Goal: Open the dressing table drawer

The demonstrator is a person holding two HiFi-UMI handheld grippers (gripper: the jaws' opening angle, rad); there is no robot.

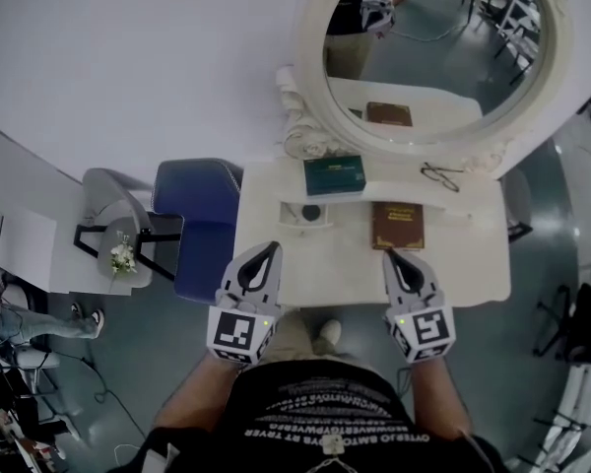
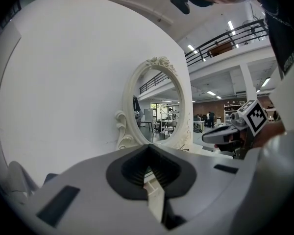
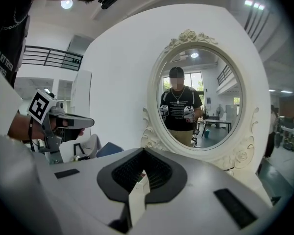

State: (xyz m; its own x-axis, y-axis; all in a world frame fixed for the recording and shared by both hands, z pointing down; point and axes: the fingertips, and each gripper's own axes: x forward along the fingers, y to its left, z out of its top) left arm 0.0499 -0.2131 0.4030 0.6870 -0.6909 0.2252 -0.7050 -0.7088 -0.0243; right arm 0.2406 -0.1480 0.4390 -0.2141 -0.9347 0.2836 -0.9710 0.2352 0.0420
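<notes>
The white dressing table (image 1: 473, 274) stands against the wall under an oval mirror (image 1: 428, 57). Its drawer front is hidden below the table's near edge. My left gripper (image 1: 270, 249) hovers over the front left part of the tabletop, jaws shut with nothing between them. Over the front right part my right gripper (image 1: 390, 255) is also shut and empty, just below a brown book (image 1: 398, 225). In the left gripper view the shut jaws (image 2: 149, 173) point at the mirror (image 2: 159, 109). The right gripper view shows its closed jaws (image 3: 139, 182) facing the mirror (image 3: 198, 99).
A green box (image 1: 335, 175), a small round dish (image 1: 311, 213) and a pair of glasses (image 1: 441, 175) lie on the table. A blue chair (image 1: 202, 225) and a small grey side table (image 1: 118, 230) stand to the left. A person's shoe (image 1: 327, 335) shows below the table edge.
</notes>
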